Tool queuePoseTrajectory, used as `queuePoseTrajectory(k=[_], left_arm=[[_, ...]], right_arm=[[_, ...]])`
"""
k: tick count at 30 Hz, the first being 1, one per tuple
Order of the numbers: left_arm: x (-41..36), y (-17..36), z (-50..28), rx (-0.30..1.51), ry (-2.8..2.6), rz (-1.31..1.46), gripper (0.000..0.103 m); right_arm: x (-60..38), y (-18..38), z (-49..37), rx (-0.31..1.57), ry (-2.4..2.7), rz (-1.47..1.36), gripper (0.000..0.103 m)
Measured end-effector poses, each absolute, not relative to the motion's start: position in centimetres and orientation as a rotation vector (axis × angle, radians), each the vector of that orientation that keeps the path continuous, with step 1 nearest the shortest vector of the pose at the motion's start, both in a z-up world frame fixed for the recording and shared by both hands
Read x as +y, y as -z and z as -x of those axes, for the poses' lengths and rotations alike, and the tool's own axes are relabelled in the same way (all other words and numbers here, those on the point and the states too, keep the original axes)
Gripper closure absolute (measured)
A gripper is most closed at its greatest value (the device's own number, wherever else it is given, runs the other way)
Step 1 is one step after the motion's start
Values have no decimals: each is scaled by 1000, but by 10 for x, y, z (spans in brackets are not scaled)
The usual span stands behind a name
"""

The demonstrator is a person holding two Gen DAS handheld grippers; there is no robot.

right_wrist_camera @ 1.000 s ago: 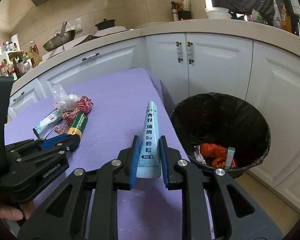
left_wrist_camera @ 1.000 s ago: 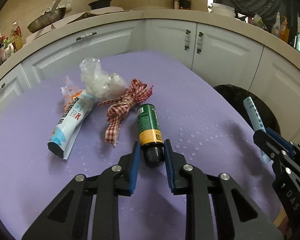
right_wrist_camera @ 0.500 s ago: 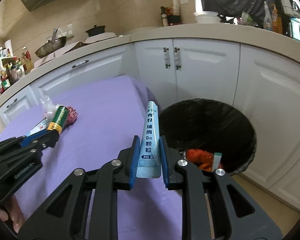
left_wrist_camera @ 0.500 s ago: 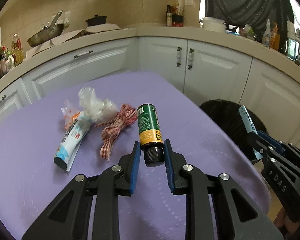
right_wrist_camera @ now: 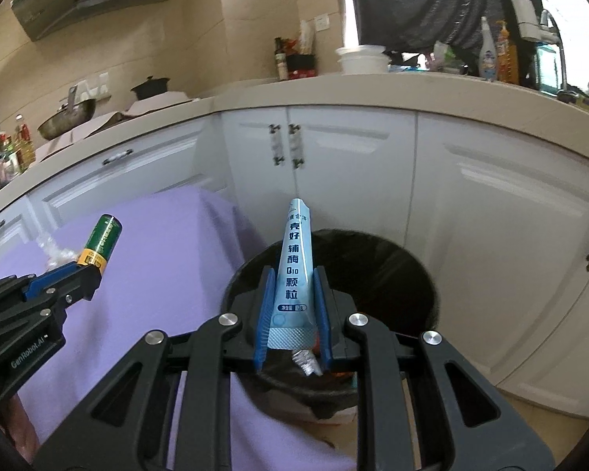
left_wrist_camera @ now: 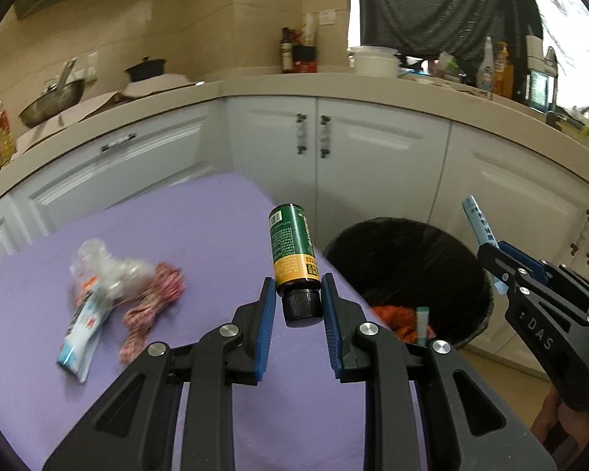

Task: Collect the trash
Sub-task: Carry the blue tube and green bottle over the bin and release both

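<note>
Left gripper (left_wrist_camera: 294, 310): tilted downward above the purple table (left_wrist_camera: 200, 235), pads clamped on the black cap of a green bottle (left_wrist_camera: 292, 251) pointing away. Off to its left, resting on the table: blurred toothpaste tube (left_wrist_camera: 82, 325), clear plastic wrap (left_wrist_camera: 110, 271), probably checked ribbon (left_wrist_camera: 149, 306). Right gripper (right_wrist_camera: 292, 306): angled down over the black bin (right_wrist_camera: 392, 271), closed on a pale blue sachet (right_wrist_camera: 294, 274). Only from the left camera: orange trash (left_wrist_camera: 392, 314) inside.
</note>
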State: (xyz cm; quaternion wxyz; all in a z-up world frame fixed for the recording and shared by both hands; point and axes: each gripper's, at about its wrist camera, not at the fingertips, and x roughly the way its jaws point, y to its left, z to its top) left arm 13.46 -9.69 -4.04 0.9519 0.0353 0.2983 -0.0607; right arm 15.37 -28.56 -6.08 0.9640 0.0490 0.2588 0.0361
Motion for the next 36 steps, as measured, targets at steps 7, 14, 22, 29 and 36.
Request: queuePoseTrajectory(k=[7,14,22,29,36], left_arm=[[-130,39,-152,591,170,-94,78],[-155,42,-168,591,194,-120,78],[-174,55,-190,634,208,-135,78],[-184,64,-204,682,220,-152,73],[-185,60,-200,654,211,-151,54]], right_arm=[[-311,59,-166,511,-35,-98,83],[-329,67,-179,518,-18,-105,83],[-343,74,-197,528,1,-116,83],[-353,85,-210,532,33,-140,63],[-354,91,-209,547,38,-151,63]])
